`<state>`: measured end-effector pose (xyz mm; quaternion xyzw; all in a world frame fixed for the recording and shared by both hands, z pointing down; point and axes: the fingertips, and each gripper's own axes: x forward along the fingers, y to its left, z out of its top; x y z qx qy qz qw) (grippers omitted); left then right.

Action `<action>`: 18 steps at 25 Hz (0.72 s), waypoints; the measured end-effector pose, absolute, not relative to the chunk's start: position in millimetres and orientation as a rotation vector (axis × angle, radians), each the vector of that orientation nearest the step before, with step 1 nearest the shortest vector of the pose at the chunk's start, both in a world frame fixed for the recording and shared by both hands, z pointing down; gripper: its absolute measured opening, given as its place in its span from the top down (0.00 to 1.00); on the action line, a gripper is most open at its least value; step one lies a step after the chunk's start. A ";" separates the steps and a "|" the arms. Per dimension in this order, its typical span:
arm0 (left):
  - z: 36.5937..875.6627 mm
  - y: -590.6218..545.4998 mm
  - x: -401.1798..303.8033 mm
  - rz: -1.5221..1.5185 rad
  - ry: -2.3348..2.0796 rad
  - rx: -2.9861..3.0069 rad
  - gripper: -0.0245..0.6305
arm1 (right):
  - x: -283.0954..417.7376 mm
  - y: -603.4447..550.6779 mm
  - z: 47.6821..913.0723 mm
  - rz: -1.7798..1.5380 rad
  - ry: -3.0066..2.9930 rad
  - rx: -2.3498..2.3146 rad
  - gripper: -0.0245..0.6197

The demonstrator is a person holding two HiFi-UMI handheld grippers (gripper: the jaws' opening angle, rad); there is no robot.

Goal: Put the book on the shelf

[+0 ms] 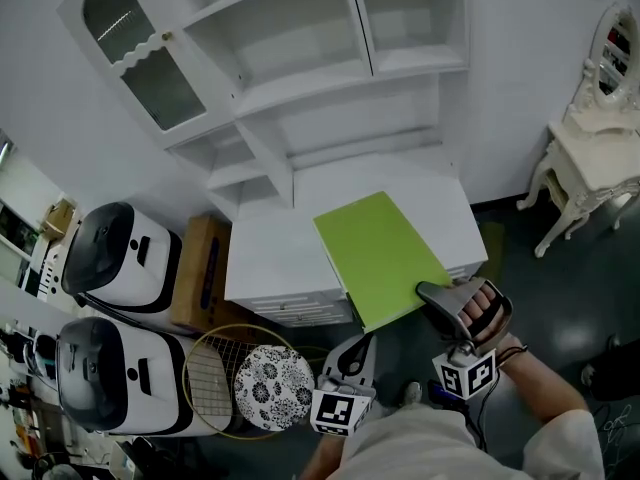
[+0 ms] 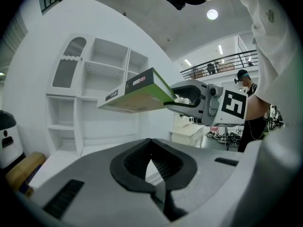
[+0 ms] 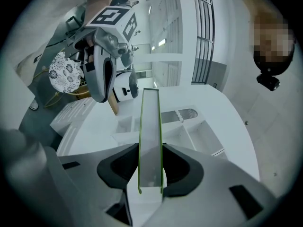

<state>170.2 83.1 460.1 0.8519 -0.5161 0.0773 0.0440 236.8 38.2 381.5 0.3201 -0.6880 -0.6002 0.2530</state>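
A lime-green book (image 1: 380,253) hangs flat over the front right of a white cabinet top (image 1: 265,258). My right gripper (image 1: 432,290) is shut on its near corner. In the right gripper view the book's page edge (image 3: 150,131) stands upright, clamped between the black pads (image 3: 177,167). The left gripper view shows the book (image 2: 137,93) from below, held up before the white shelf unit (image 2: 109,70). My left gripper (image 1: 358,346) is lower and nearer to me, off the cabinet's front edge. It is shut with nothing in it (image 2: 150,143). The open shelves (image 1: 330,78) rise behind the cabinet top.
A glass-paned shelf door (image 1: 130,48) stands open at the upper left. Two white-and-black appliances (image 1: 120,253) and a brown box (image 1: 200,273) crowd the floor on the left, next to a racket (image 1: 210,378) and a patterned plate (image 1: 272,386). A white dressing table (image 1: 590,158) stands far right.
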 end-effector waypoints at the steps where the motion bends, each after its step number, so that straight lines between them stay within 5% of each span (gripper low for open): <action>1: 457.5 80.8 166.9 0.219 -1.584 2.607 0.96 | 233.2 36.6 381.8 -1.633 -1.872 0.869 0.72; 18: 451.1 -1.4 53.1 0.178 -1.620 2.636 0.96 | 128.7 -27.0 377.7 -1.671 -1.833 0.862 0.72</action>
